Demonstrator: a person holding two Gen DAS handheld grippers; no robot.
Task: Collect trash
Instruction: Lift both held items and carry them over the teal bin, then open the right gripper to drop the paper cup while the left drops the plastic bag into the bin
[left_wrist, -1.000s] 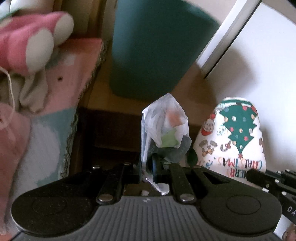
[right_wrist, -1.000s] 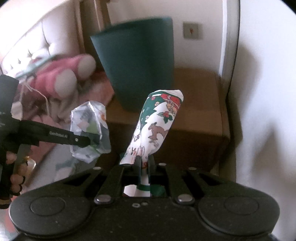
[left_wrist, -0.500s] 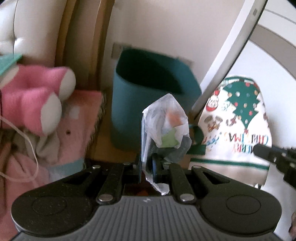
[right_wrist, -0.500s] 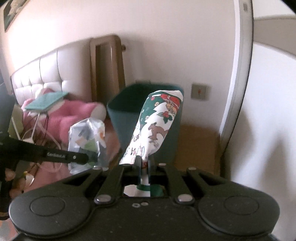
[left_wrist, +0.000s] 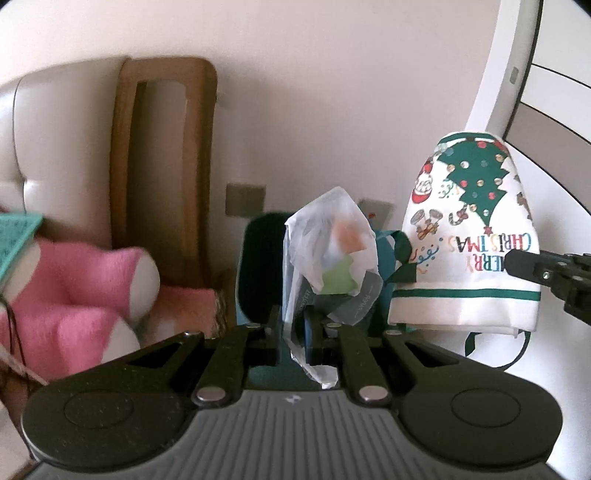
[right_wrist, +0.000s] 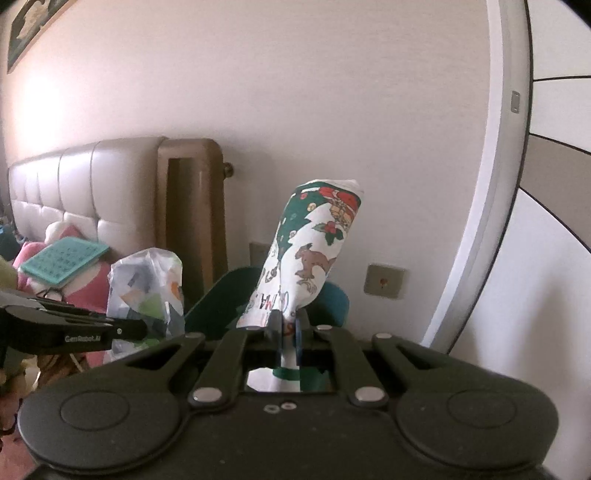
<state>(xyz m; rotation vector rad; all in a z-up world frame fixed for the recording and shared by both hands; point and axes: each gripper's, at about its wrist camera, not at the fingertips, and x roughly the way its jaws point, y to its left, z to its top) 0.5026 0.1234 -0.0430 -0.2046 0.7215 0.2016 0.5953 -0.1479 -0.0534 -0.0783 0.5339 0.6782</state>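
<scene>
Bedroom wall and headboard (right_wrist: 74, 192) behind, you've got both pickups done: left gripper (left_wrist: 295, 332) fingers pinching the clear trash bag (left_wrist: 328, 254), right gripper (right_wrist: 289, 328) fingers pinching the Christmas bag (right_wrist: 314, 251), both near the green bin (left_wrist: 258, 266), drop-off still left.

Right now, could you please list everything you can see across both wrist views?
Clear plastic bag: one, see-through with orange and green scraps inside, pinched in the left tongs.
Christmas bag: one, white with green and red print, pinched in the right tongs.
Bin: one, dark teal, behind both bags, by the wall.
Plush toy: one, pink and white, on the bed at left.
Teal book: one, on the plush toy.
Headboard: one, beige, padded.
Wooden frame: one, brown, beside the headboard.
Wall plates: two, tan.
Left tongs: shut.
Right tongs: shut.
</scene>
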